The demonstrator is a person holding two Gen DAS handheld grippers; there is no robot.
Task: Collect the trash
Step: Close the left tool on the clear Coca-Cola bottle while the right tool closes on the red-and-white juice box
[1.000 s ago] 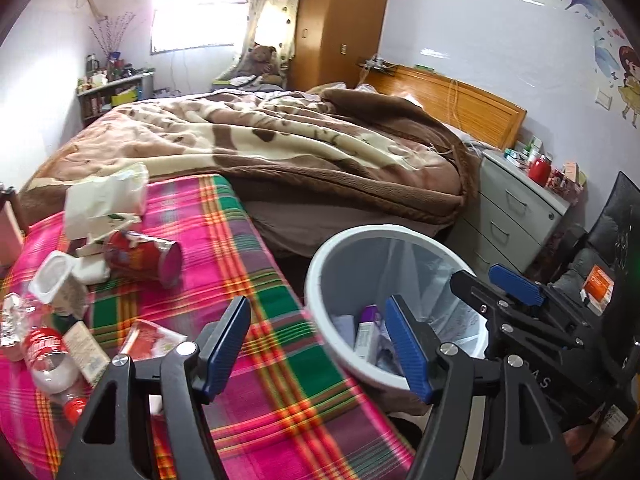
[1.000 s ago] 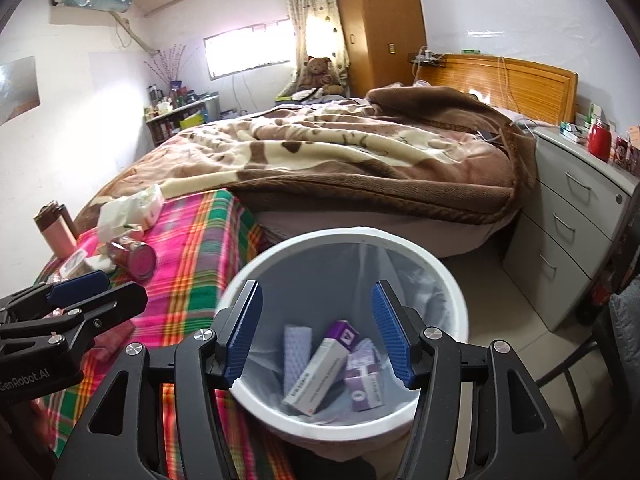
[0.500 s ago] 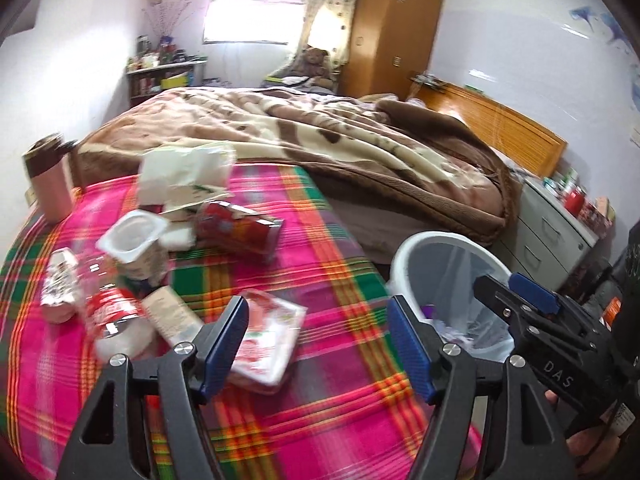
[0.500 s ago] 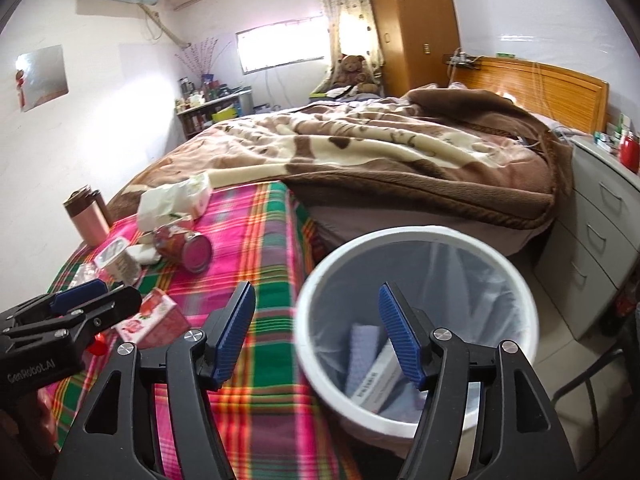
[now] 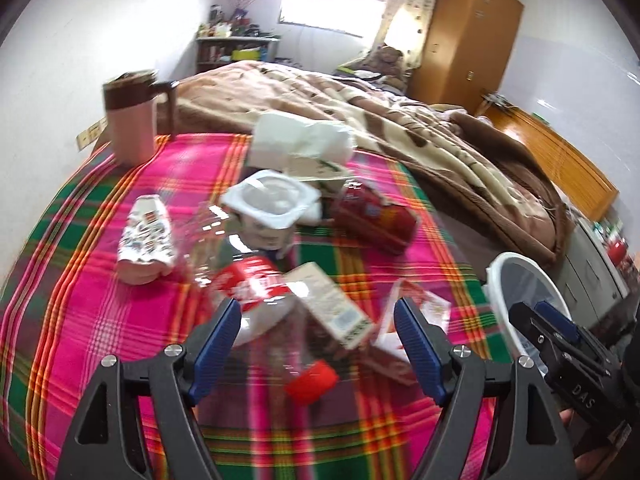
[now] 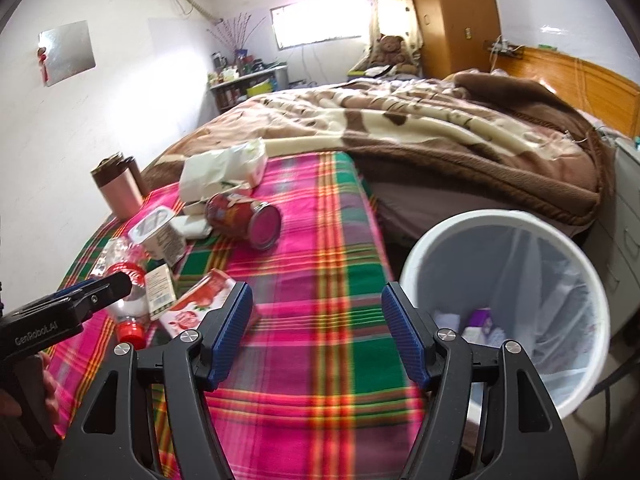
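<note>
Trash lies scattered on a pink-and-green plaid cloth [image 5: 100,304]: a clear plastic bottle [image 5: 256,292] with a red label and red cap, a small cardboard box [image 5: 332,308], a red-and-white wrapper [image 5: 416,320], a yogurt cup [image 5: 268,208], a red can [image 5: 372,216] on its side and a crumpled packet [image 5: 146,236]. My left gripper [image 5: 318,340] hovers over the bottle and box, its jaws opening with nothing pressed between them. My right gripper [image 6: 316,328] hangs over bare cloth, jaws opening and empty, left of the white lined bin [image 6: 508,304] that holds several boxes.
A pink tumbler [image 5: 132,120] with a brown lid stands at the cloth's far left corner, and a white tissue pack [image 5: 300,140] lies behind the trash. A bed with a brown blanket [image 6: 420,128] fills the back. Grey drawers [image 5: 596,264] stand beyond the bin.
Both grippers have swung left, away from the bin and over the plaid cloth. The left one now sits above the bottle and box. Both pairs of jaws stand wider apart.
</note>
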